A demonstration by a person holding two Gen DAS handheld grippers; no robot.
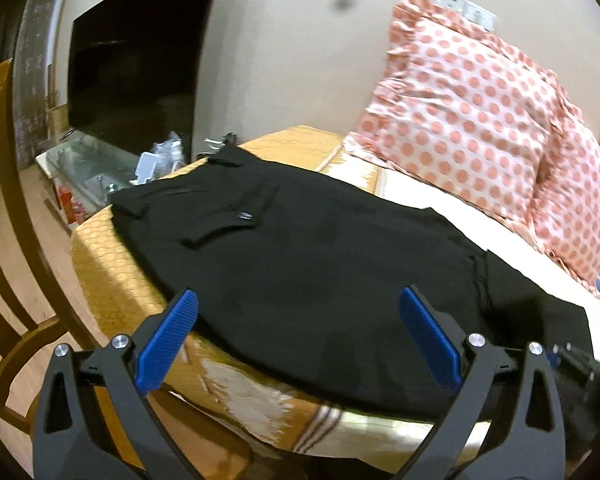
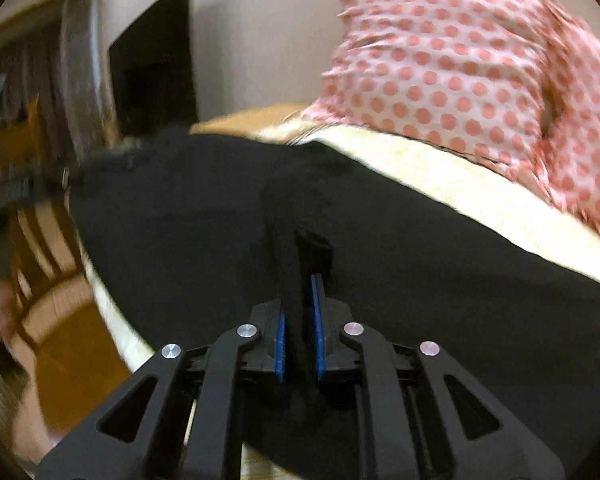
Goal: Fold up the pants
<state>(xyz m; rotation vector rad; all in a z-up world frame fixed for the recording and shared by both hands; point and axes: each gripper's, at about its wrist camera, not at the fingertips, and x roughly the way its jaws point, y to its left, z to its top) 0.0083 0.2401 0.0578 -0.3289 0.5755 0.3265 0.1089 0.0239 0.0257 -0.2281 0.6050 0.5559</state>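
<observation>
Pants (image 1: 308, 264) are spread flat on the bed (image 1: 112, 276), near the polka-dot pillows (image 1: 472, 120). A bunched fold of them is clamped in the right gripper (image 2: 300, 320). The left gripper (image 1: 298, 322) is held over the pants, jaws spread wide with nothing between them.

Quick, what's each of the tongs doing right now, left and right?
Left tongs: open, holding nothing, poised over the black pants.
Right tongs: closed, pinching a fold of the pants.

bed (image 1: 112, 280) with black pants (image 1: 308, 248) and polka-dot pillows (image 1: 460, 108) on top
</observation>
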